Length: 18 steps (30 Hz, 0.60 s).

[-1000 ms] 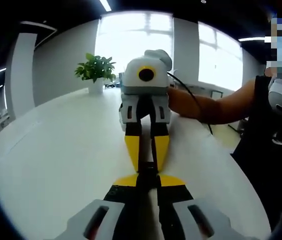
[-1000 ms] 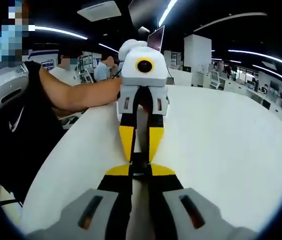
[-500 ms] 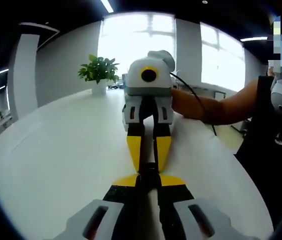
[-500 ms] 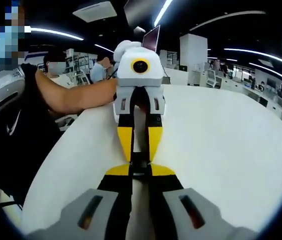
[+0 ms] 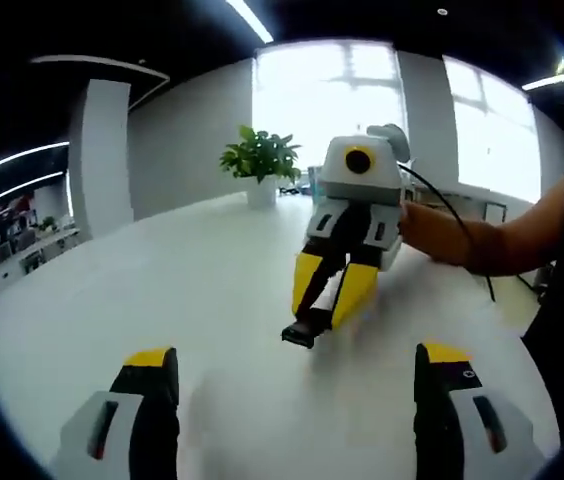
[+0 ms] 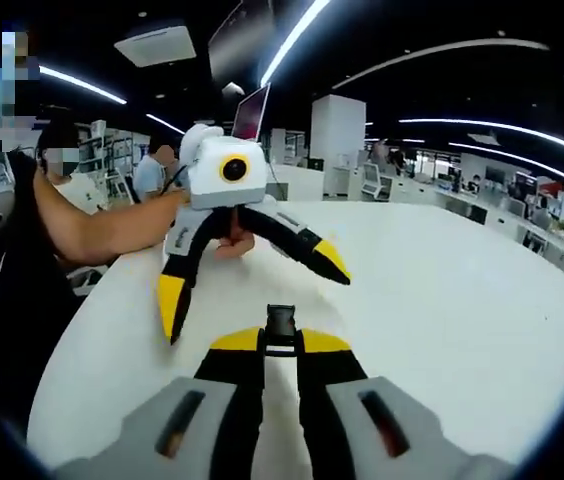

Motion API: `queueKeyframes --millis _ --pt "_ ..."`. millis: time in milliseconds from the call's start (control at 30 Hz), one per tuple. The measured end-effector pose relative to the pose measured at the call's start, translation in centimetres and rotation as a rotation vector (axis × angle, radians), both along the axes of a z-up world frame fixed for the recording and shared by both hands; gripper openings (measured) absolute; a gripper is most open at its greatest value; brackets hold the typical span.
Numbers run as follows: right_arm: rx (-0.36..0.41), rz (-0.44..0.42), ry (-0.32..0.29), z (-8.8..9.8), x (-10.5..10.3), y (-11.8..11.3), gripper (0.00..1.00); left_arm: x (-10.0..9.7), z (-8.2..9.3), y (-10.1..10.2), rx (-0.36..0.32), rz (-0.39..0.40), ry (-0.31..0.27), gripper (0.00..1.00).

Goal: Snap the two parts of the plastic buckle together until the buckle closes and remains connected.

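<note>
So where this stands: the buckle [image 6: 280, 325] is pinched between the jaws of the right gripper [image 6: 280, 340], poking out past the tips as a small black piece. From the left gripper view you can see the same thing from the other side, the right gripper [image 5: 314, 325] clamped on the buckle [image 5: 299, 334] and holding it low over the white table [image 5: 162, 300].

The left gripper [image 5: 292, 365] has its jaws spread wide apart with nothing between them. In the right gripper view it sits across the table, left gripper [image 6: 247, 285] splayed open, a person's hand [image 6: 230, 243] behind it.

Is the buckle actually snapped shut? Honestly can't tell, it's too small and dark to see whether that's one joined piece or just one half. My guess is the two halves are together, since only one black piece shows and the left side isn't holding anything. What's left is confirming it stays connected and keeping it in sight.
</note>
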State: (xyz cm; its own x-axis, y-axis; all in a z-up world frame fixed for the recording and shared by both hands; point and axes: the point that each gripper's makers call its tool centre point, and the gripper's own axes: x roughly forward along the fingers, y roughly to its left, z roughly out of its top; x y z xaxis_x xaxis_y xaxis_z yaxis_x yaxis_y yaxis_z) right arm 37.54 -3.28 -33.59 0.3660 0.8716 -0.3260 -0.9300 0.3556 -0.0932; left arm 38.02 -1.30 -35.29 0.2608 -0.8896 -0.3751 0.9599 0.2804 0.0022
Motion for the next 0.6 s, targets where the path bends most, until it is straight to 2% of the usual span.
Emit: queueKeyframes --millis 100,267,333,433,600 --pt "0.029 -0.055 -0.012 0.8 1.0 -0.7 0.09 1.8 1.5 0.5 -0.051 0.097 -0.038 1.0" --pt "0.048 -0.091 -0.026 1.2 1.7 -1.1 0.09 2.5 2.3 1.1 -0.095 0.138 -0.04 1.0" --pt "0.052 -0.112 -0.035 1.4 2.1 -1.3 0.09 2.6 2.2 1.1 -0.092 0.147 -0.041 1.0" --pt "0.064 -0.15 -0.043 1.7 2.7 -1.8 0.09 3.1 1.4 1.5 -0.048 0.184 -0.042 1.0" --pt "0.075 -0.249 -0.053 2.1 4.2 -3.1 0.09 4.1 0.8 1.5 -0.051 0.241 -0.024 1.0"
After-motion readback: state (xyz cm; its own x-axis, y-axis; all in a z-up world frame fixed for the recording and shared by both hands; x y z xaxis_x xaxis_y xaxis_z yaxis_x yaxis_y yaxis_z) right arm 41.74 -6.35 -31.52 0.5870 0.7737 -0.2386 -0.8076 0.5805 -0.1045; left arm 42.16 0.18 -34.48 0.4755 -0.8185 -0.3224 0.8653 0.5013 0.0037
